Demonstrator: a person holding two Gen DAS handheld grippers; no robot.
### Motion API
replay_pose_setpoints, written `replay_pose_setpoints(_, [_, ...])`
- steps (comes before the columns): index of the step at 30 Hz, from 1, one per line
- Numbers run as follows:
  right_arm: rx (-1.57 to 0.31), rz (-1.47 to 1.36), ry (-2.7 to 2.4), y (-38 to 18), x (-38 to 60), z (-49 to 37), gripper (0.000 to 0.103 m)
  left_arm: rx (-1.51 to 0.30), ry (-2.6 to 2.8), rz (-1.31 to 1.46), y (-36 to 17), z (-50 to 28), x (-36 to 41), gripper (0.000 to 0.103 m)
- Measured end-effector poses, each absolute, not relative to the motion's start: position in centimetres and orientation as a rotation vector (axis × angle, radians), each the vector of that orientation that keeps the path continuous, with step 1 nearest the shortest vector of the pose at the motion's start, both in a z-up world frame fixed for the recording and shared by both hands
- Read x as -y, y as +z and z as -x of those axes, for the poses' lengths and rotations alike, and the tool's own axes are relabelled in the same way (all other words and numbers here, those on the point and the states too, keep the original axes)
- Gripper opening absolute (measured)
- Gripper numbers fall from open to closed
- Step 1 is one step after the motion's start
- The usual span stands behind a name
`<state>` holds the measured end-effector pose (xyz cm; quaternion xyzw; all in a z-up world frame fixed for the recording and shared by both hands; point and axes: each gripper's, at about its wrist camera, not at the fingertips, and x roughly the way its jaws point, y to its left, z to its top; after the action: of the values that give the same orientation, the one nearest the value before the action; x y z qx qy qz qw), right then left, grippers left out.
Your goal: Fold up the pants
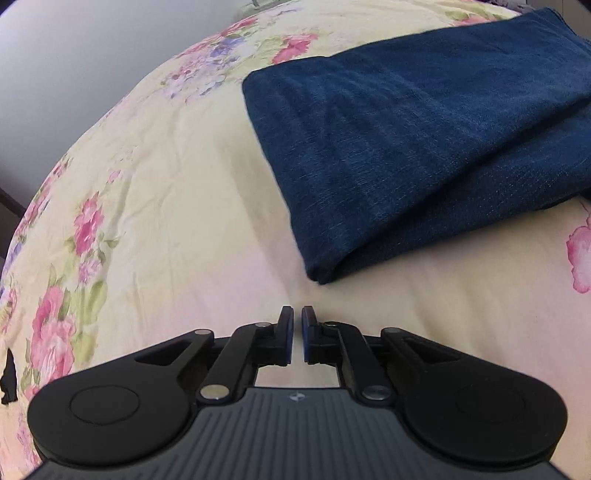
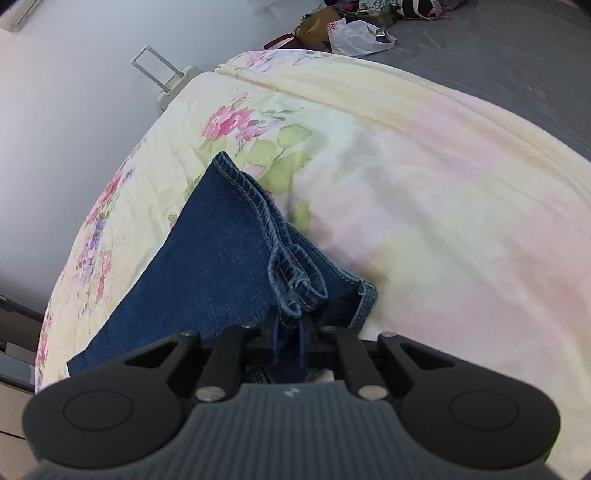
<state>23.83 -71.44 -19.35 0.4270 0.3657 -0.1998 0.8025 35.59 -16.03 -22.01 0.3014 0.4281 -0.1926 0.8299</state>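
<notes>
The dark blue denim pants (image 1: 406, 129) lie folded into a thick flat stack on the floral bedspread (image 1: 166, 184), up and to the right of my left gripper (image 1: 297, 314). That gripper hovers over bare sheet just short of the stack's near corner, its jaws open by only a narrow slit with nothing between them. In the right wrist view my right gripper (image 2: 288, 328) is shut on a bunched, stitched edge of the pants (image 2: 207, 251). The denim spreads away from it to the left over the bedspread (image 2: 443, 221).
The bed's edge curves along the left of both views, with a pale wall beyond. A light suitcase with a raised handle (image 2: 159, 70) stands past the bed's far corner. A white plastic bag (image 2: 354, 33) and clutter lie on a grey surface (image 2: 517, 66) behind.
</notes>
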Motion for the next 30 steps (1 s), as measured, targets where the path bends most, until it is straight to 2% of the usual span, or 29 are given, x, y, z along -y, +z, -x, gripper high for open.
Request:
replay_pose_setpoints(1, [-0.794, -0.88, -0.432, -18.7, 71.1, -23.8, 0.009, -0.907, -0.415, -0.613, -21.3, -35.5, 15.4, 0.014])
replay_pose_setpoints(2, [-0.804, -0.82, -0.447, -17.8, 70.7, -23.8, 0.019, -0.9, -0.426, -0.582, -20.3, -35.4, 14.9, 0.014])
replay_pose_setpoints(10, [-0.695, -0.555, -0.358, -13.2, 67.2, -24.8, 0.019, -0.802, -0.45, -0.275, -13.6, -39.9, 16.1, 0.014])
replay_pose_setpoints(13, [-0.703, -0.473, -0.318, -13.0, 65.5, -27.9, 0.019, -0.777, -0.455, -0.18, -13.5, -43.3, 18.0, 0.014])
replay_pose_setpoints(19, [-0.697, -0.339, -0.281, -14.3, 64.5, -35.5, 0.019, -0.803, -0.472, -0.078, -16.7, -49.6, 20.4, 0.013])
replay_pose_setpoints(23, [-0.723, -0.27, -0.333, -17.0, 65.6, -38.9, 0.018, -0.838, -0.462, -0.028, -19.5, -52.7, 20.6, 0.01])
replay_pose_setpoints(27, [-0.779, -0.311, -0.352, -20.4, 67.8, -40.2, 0.001, -0.894, -0.44, -0.042, -22.5, -54.4, 20.4, 0.006])
replay_pose_setpoints(30, [-0.799, -0.308, -0.352, -22.7, 68.1, -40.3, 0.0, -0.899, -0.441, -0.047, -23.6, -54.4, 20.4, 0.007])
